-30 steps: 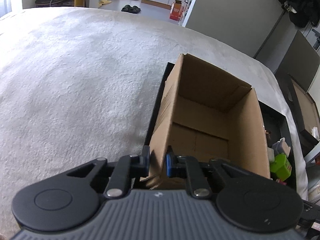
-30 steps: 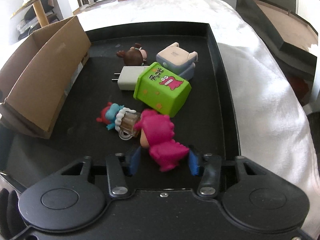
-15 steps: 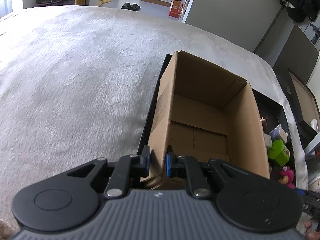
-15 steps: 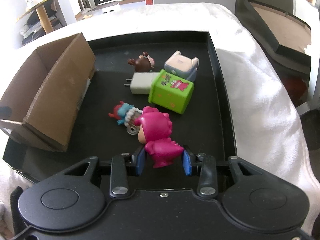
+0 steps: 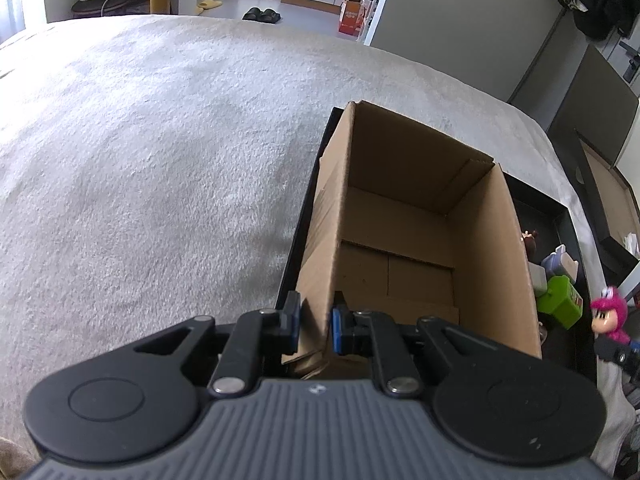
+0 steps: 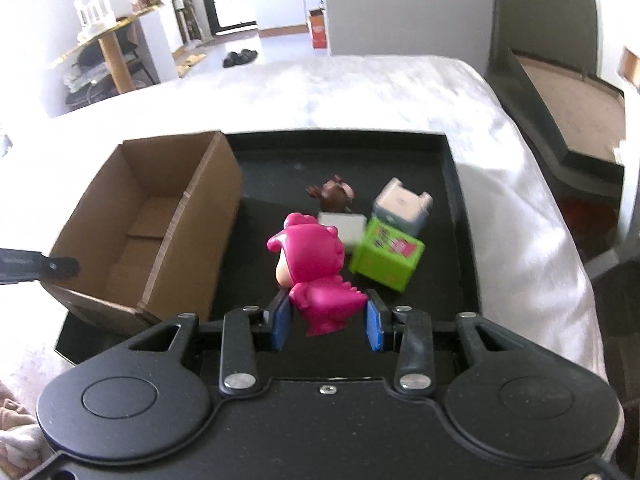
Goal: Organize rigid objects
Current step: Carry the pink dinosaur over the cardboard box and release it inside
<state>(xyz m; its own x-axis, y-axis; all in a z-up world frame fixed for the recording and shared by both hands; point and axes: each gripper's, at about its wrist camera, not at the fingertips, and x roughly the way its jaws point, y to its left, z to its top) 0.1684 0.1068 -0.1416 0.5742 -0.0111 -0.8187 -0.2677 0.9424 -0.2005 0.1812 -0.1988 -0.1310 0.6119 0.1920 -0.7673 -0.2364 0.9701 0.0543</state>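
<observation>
**Pink toy lifted off tray, box wall pinched**

Since a second ago the right gripper (image 6: pixel 327 322) has risen with the pink toy (image 6: pixel 316 268) clamped between its blue pads; the toy was lying on the tray then and now hangs clear above it. The other toys look smaller and farther below. The left gripper (image 5: pixel 314 326) has barely shifted and keeps its grip.

Right gripper: jaws clamped on the toy's lower body, one pad on each side, head pointing away from the tool and tipped left. Past the fingertips, below the toy, sit a green cube (image 6: pixel 386 258), a white charger (image 6: pixel 344 226) partly hidden behind the toy, a grey-lilac block (image 6: pixel 402 206) and a brown figure (image 6: pixel 334 192). All lie on the black tray (image 6: pixel 460 208). Ahead and to the left of the tool stands the open box (image 6: pixel 160 224), also on the tray; the left gripper's tip shows at its near left corner.

Left gripper: jaws nearly together, pinching the near end of the box's (image 5: pixel 420 248) left wall, one pad outside, one inside. Box interior looks bare. Far right of this tool the pink toy (image 5: pixel 610 314) shows above the tray edge (image 5: pixel 560 212), with the green cube (image 5: pixel 560 304) beside it. White blanket (image 5: pixel 160 160) spreads ahead and left.
</observation>
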